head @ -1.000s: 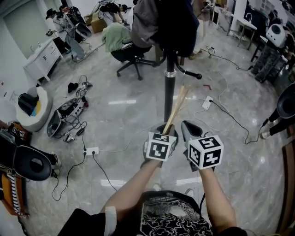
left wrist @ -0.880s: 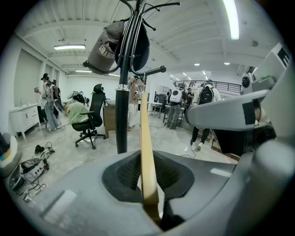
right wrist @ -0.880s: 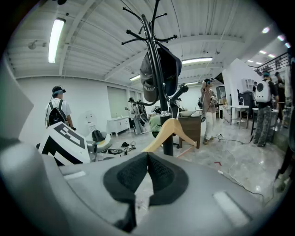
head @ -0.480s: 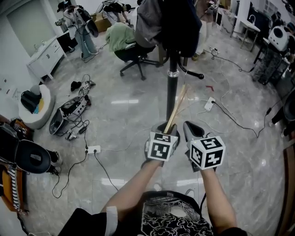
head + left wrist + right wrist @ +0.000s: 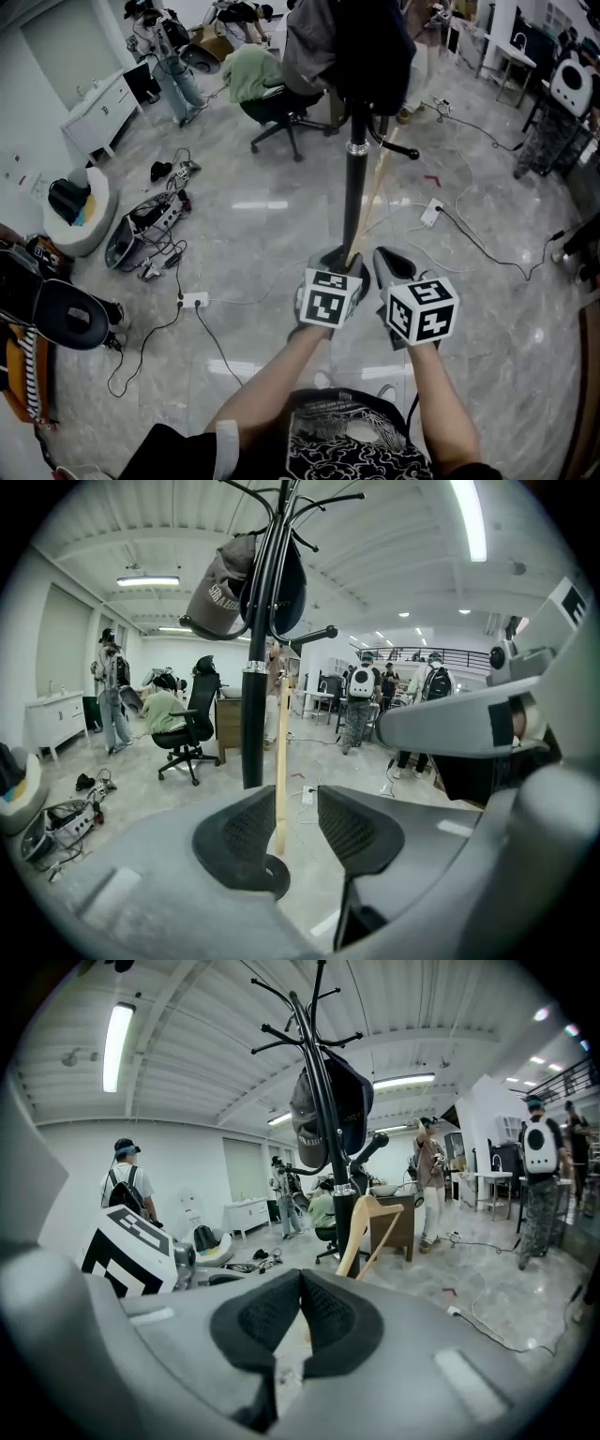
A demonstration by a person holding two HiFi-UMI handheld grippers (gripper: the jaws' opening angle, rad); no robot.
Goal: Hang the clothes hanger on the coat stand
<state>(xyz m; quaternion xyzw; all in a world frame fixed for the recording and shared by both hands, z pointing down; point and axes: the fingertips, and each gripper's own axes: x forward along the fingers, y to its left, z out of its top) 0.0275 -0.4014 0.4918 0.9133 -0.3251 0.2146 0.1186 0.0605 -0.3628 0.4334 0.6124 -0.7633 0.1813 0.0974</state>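
Observation:
A pale wooden clothes hanger [image 5: 373, 202] stands edge-on beside the black coat stand pole [image 5: 353, 192]. Its upper end reaches a lower peg, and I cannot tell whether the hook rests there. My left gripper [image 5: 339, 259] is low by the pole, its jaws opening. In the left gripper view the hanger [image 5: 280, 752] stands between the pads with gaps, close to the left pad; the left gripper [image 5: 286, 819] does not press it. My right gripper [image 5: 386, 261] sits beside it, shut and empty. The right gripper view shows the hanger [image 5: 359, 1227] against the coat stand [image 5: 330, 1119] beyond the right gripper [image 5: 300, 1283].
Dark garments and a cap [image 5: 225, 592] hang high on the stand. An office chair [image 5: 281, 108], cables and a power strip [image 5: 194, 300] lie on the marble floor. People stand at the back [image 5: 361, 700]. A white cabinet [image 5: 98, 108] is far left.
The left jaws have spread apart around the hanger. The hanger now stands closer to the pole and more upright. Both grippers have stayed in place.

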